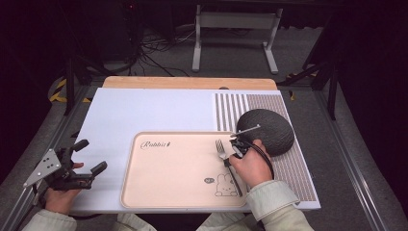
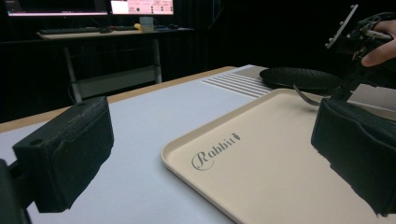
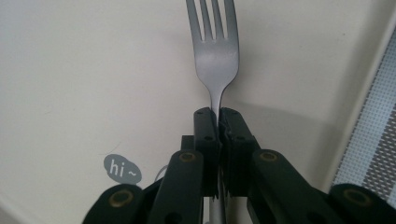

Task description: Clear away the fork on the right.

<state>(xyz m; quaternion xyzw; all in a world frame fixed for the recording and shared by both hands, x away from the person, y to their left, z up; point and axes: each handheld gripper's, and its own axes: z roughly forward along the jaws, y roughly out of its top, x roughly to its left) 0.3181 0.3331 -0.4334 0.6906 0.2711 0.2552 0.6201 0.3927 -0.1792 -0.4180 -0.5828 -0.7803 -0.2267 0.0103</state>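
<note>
Dark surroundings are seen beyond the table, with a white metal frame (image 1: 235,29) and loose cables on the grey floor behind it, and lit monitors (image 2: 140,6) on a desk far off in the left gripper view. A white board (image 1: 144,108) is laid over the wooden table (image 1: 190,82), and a striped grey mat (image 1: 231,108) covers the board's right side. A beige tray (image 1: 178,168) is set at the board's near edge, right of centre. "Rabbit" is written in script, followed by a small mark, at the tray's far left corner (image 2: 217,151). A line-drawn rabbit (image 1: 225,185) is printed near the tray's near right corner, with a small grey bubble reading "hi~" (image 3: 122,169) just beside it.

A silver fork (image 3: 215,46) is clamped by its neck in the right gripper (image 3: 218,116), whose jaws are closed tight around the metal; the tines point toward the tray's far edge, over its right part. Whether the tines touch the tray cannot be told. A dark ribbed round dish (image 1: 265,131) lies on the striped mat, just beyond the tray's far right corner.

The left gripper (image 1: 89,156) is held near the board's near left corner, its jaws spread wide with nothing between them.
</note>
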